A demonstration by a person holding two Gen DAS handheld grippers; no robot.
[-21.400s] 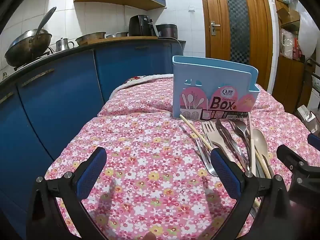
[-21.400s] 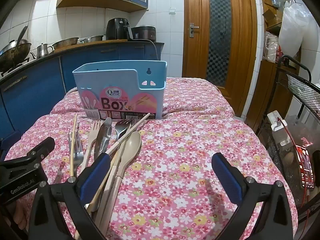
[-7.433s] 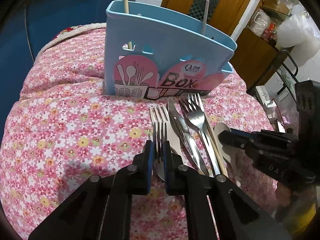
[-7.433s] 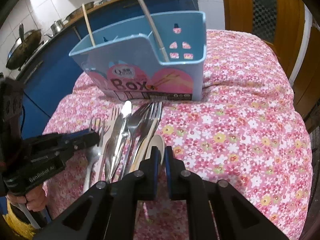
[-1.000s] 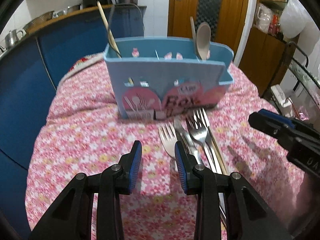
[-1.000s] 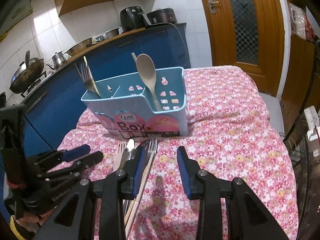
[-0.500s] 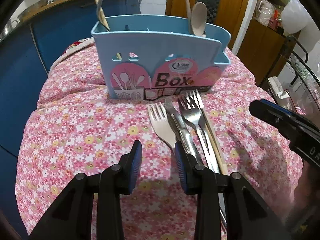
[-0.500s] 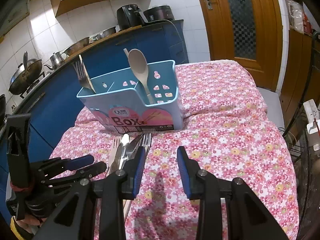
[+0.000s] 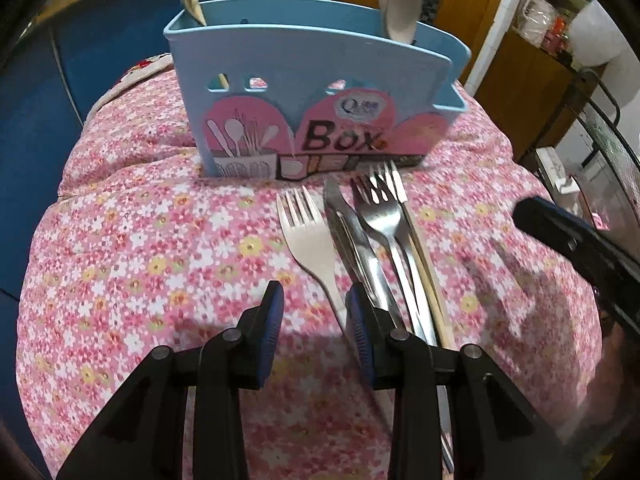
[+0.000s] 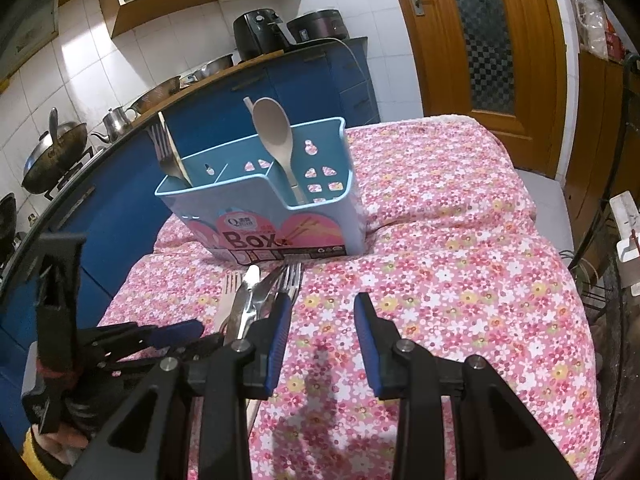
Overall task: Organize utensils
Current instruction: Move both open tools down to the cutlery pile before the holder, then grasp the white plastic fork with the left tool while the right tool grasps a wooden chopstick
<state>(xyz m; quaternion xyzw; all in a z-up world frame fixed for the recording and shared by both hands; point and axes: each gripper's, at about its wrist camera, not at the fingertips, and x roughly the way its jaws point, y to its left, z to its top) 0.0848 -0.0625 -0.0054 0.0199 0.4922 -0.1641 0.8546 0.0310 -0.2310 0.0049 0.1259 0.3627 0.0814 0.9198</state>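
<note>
A blue utensil box [image 9: 312, 92] stands on the pink floral cloth [image 9: 160, 260]; it also shows in the right wrist view [image 10: 264, 208]. It holds a beige spoon [image 10: 274, 128], a steel fork [image 10: 162, 152] and chopsticks. In front lie a beige fork [image 9: 310, 240], a steel knife [image 9: 352, 236], steel forks [image 9: 380, 216] and a chopstick [image 9: 424, 264]. My left gripper [image 9: 314, 312] is open, low over the beige fork's handle. My right gripper [image 10: 322, 320] is open and empty, to the right of the pile [image 10: 256, 292].
Blue kitchen cabinets [image 10: 120, 184] with pots run along the left. A wooden door [image 10: 480, 40] is behind the table. A wire rack [image 10: 616, 240] stands close to the table's right edge.
My left gripper has moved down and forward toward the beige fork's handle. My right gripper has come slightly lower and closer to the table. Both stay open.
</note>
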